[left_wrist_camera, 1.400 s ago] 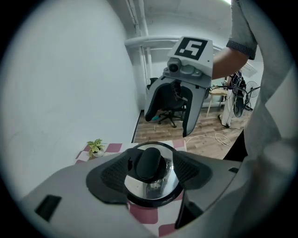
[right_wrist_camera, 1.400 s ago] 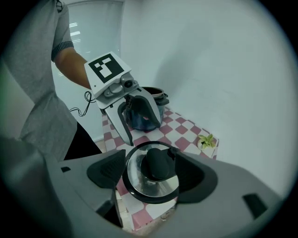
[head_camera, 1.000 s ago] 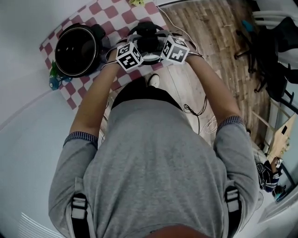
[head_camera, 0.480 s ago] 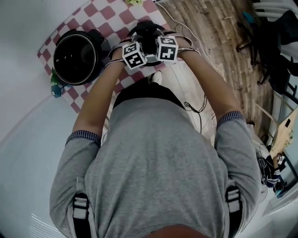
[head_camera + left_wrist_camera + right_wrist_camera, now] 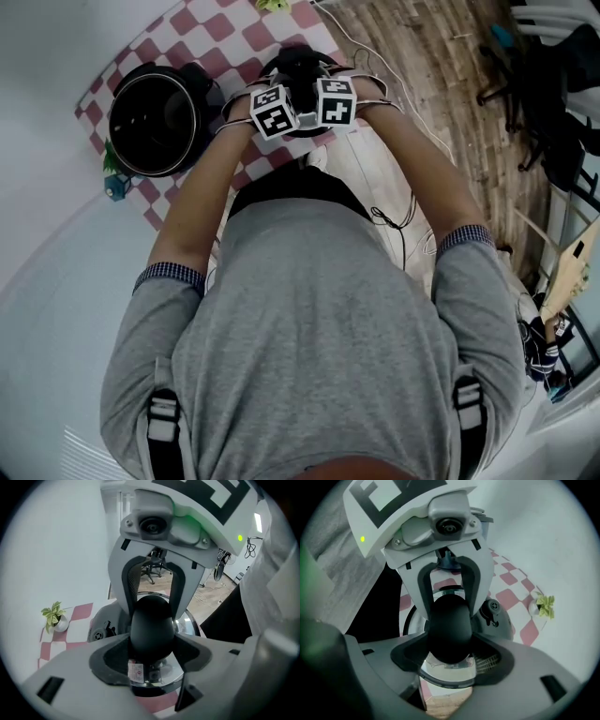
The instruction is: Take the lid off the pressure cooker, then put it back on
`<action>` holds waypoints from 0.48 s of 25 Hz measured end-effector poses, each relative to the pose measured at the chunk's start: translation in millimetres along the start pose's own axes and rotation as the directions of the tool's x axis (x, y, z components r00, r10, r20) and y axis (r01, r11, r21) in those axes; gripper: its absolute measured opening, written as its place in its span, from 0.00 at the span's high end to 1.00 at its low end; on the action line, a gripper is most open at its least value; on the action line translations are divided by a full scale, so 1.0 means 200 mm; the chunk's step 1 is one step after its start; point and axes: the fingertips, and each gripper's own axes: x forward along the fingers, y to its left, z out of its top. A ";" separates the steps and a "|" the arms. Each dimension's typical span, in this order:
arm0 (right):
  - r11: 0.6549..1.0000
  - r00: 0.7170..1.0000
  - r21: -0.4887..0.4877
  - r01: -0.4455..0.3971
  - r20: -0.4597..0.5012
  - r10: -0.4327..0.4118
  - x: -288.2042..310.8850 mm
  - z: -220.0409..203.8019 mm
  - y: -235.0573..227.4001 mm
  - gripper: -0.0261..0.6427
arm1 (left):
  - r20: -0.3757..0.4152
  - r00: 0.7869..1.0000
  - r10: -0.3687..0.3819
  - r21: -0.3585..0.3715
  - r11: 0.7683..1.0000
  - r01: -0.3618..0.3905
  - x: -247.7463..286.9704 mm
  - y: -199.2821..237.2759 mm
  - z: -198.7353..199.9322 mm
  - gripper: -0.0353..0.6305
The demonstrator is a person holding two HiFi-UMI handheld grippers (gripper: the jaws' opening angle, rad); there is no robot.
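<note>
Lid (image 5: pixel 186 623) polished metal, knob (image 5: pixel 151 627) matt black plastic; checked cloth (image 5: pixel 202 23); plank wood floor (image 5: pixel 422 56).

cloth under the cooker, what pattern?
Red-and-white checks. The cloth shows best in the head view.

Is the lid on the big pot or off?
Off. The pot is open and dark inside; the lid is beside it, not over it.

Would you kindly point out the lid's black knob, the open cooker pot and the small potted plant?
lid's black knob (image 5: pixel 151 626), left gripper view, middle of its rounded front.
open cooker pot (image 5: pixel 155 120), head view, its dark inside.
small potted plant (image 5: pixel 52 612), left gripper view, its green leaves.
</note>
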 end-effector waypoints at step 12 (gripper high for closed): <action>1.000 1.000 0.003 -0.019 0.010 0.019 -0.12 0.01 0.03 0.53 | 0.024 1.000 0.000 -0.013 1.000 0.001 -0.08 -0.04 0.07 0.50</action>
